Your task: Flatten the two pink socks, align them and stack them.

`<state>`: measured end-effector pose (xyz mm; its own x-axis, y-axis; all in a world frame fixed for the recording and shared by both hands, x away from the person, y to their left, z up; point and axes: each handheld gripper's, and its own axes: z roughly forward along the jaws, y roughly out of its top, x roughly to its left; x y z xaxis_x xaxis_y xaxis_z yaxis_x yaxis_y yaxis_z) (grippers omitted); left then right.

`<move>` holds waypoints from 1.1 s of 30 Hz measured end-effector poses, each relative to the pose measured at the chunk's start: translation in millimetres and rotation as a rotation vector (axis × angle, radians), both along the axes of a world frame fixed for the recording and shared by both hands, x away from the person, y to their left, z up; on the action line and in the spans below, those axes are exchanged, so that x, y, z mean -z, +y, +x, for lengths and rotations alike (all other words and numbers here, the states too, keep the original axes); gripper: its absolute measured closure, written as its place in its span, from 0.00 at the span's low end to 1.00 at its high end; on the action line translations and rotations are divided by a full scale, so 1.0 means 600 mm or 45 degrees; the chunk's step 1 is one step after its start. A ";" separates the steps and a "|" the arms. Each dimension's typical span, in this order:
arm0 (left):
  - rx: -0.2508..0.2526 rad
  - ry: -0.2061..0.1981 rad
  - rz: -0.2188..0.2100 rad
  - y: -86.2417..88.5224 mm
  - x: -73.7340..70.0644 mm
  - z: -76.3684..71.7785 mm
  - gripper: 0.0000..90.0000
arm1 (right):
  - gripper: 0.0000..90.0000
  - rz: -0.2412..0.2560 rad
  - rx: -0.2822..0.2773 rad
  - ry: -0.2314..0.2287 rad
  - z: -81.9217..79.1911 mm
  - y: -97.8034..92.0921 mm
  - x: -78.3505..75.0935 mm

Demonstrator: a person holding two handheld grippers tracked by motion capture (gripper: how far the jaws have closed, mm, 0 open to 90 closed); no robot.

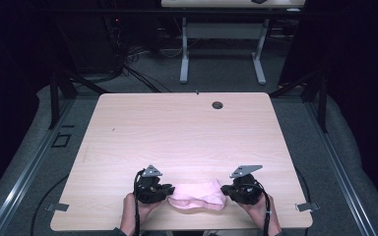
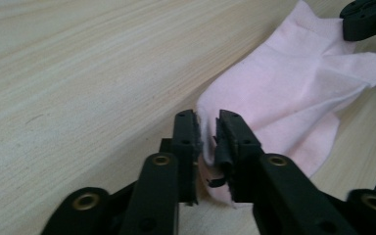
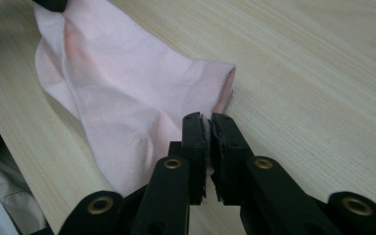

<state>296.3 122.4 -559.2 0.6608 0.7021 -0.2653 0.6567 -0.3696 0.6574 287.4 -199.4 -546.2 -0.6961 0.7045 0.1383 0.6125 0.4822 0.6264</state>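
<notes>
Sock [image 1: 197,195] cuff pinched by right tongs [image 3: 208,128].

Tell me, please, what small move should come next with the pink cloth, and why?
Probably draw both ends apart a little. The left hand-held gripper and the right hand-held gripper each pinch an opposite end of the pink cloth, which lies bunched and creased on the table, so gentle tension should flatten it.

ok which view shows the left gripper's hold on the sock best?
Left gripper view: the left gripper has its jaws pinching the pink sock's edge, close up. High view shows it small at the sock's left end. Right gripper view catches just a dark bit at the sock's far end.
</notes>
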 end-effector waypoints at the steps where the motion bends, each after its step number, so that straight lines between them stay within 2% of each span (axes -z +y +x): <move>1: -0.015 0.008 0.002 0.001 -0.001 -0.001 0.73 | 0.90 -0.002 0.006 0.008 0.000 -0.001 0.000; 4: -0.049 -0.016 0.017 0.007 -0.006 -0.004 0.50 | 0.81 0.016 0.019 0.003 -0.001 -0.006 0.000; 8: -0.056 -0.045 0.024 0.015 -0.016 -0.007 0.35 | 0.74 0.017 0.032 -0.002 -0.003 -0.012 -0.005; 13: -0.085 -0.081 0.039 0.024 -0.029 -0.009 0.24 | 0.67 0.026 0.042 -0.017 -0.007 -0.020 -0.013; 15: -0.096 -0.105 0.060 0.031 -0.035 -0.009 0.20 | 0.59 0.044 0.057 -0.032 -0.009 -0.026 -0.015; 18: -0.129 -0.148 0.080 0.044 -0.045 -0.011 0.16 | 0.48 0.036 0.094 -0.062 -0.013 -0.041 -0.022; 20: -0.144 -0.160 0.105 0.055 -0.051 -0.012 0.13 | 0.39 0.057 0.121 -0.088 -0.016 -0.050 -0.024; 23: -0.193 -0.185 0.129 0.074 -0.054 -0.014 0.07 | 0.26 0.044 0.171 -0.132 -0.020 -0.071 -0.031; 30: -0.321 -0.180 0.185 0.125 -0.037 -0.017 0.00 | 0.08 0.034 0.323 -0.195 -0.023 -0.121 -0.029; 33: -0.371 -0.176 0.210 0.146 -0.020 -0.016 0.00 | 0.00 -0.001 0.379 -0.203 -0.019 -0.137 -0.020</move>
